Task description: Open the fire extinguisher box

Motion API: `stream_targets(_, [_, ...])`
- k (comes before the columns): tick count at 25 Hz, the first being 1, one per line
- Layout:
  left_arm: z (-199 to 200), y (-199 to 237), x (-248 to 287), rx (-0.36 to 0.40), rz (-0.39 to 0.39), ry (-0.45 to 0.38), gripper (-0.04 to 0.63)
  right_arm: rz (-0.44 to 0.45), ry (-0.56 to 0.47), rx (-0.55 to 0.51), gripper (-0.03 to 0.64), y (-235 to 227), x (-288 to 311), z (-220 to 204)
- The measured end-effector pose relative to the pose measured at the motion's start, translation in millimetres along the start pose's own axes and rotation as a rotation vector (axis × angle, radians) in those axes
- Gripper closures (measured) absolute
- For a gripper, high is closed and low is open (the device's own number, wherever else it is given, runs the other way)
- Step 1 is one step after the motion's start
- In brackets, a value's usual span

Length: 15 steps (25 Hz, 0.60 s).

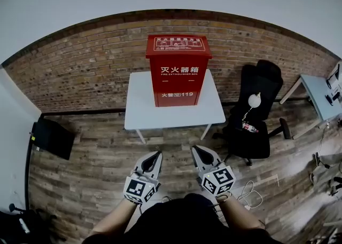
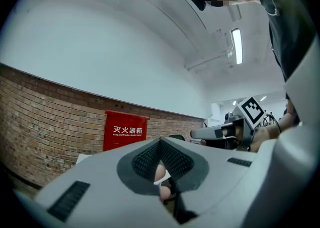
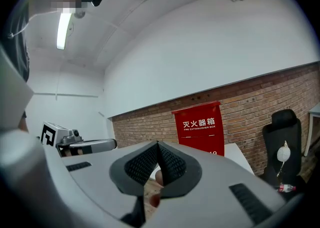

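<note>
The red fire extinguisher box (image 1: 178, 70) stands upright and closed on a small white table (image 1: 173, 112) against the brick wall. It carries white lettering on its front. Both grippers hang in the air well short of the table, close to my body. My left gripper (image 1: 158, 155) is shut with nothing in it, and my right gripper (image 1: 195, 148) is likewise shut and empty. In the left gripper view the box (image 2: 125, 130) lies beyond the closed jaws (image 2: 160, 141). The right gripper view shows the box (image 3: 198, 127) ahead of its closed jaws (image 3: 158, 144).
A black office chair (image 1: 255, 110) with a white object and a bottle on it stands right of the table. A black case (image 1: 52, 138) leans by the left wall. A grey desk (image 1: 320, 96) sits at the far right. White cable (image 1: 250, 190) lies on the wooden floor.
</note>
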<state>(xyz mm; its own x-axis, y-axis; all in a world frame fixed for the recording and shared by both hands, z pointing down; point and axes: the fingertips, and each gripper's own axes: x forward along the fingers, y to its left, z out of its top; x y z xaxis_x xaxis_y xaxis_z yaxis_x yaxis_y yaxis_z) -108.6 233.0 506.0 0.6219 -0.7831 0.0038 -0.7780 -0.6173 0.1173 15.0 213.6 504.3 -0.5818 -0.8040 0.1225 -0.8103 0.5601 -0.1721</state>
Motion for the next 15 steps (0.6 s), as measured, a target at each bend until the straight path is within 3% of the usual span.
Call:
stream_targets(7, [-9.2, 14.8, -9.0, 0.004, -0.029, 0.007, 0.546, -0.007, 0.001, 0.013, 0.598, 18.9, 11.2, -4.9])
stream_targets(15, [-12.2, 35.8, 7.2, -0.001, -0.039, 0.010, 0.546, -0.011, 0.029, 0.040, 0.597, 7.5, 32.2, -11.9])
